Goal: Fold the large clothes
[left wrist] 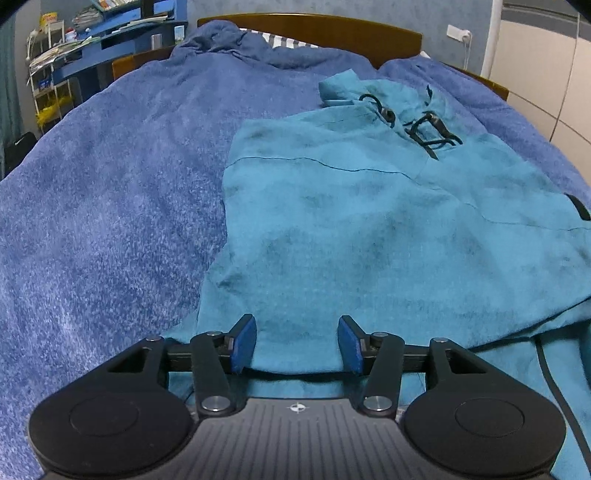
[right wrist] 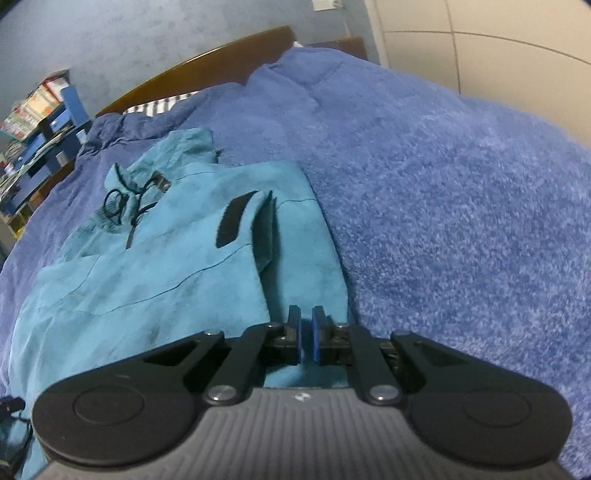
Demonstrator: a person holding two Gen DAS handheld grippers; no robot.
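Note:
A teal hoodie (left wrist: 369,206) with black drawstrings (left wrist: 428,129) lies front-up on the blue bedspread (left wrist: 110,192), hood toward the headboard. My left gripper (left wrist: 297,343) hovers open over the hoodie's near hem, its blue pads wide apart with cloth lying under them. In the right wrist view the hoodie (right wrist: 155,266) has one sleeve folded across the chest, showing a black patch (right wrist: 234,218). My right gripper (right wrist: 306,336) sits at the hoodie's near right corner, pads almost together, pinched on the thin hem edge.
A wooden headboard (left wrist: 332,29) closes the far end of the bed. Blue shelves with books and papers (left wrist: 92,40) stand at the left. A white wardrobe (left wrist: 546,74) stands to the right. Blue bedspread (right wrist: 461,221) stretches on both sides of the hoodie.

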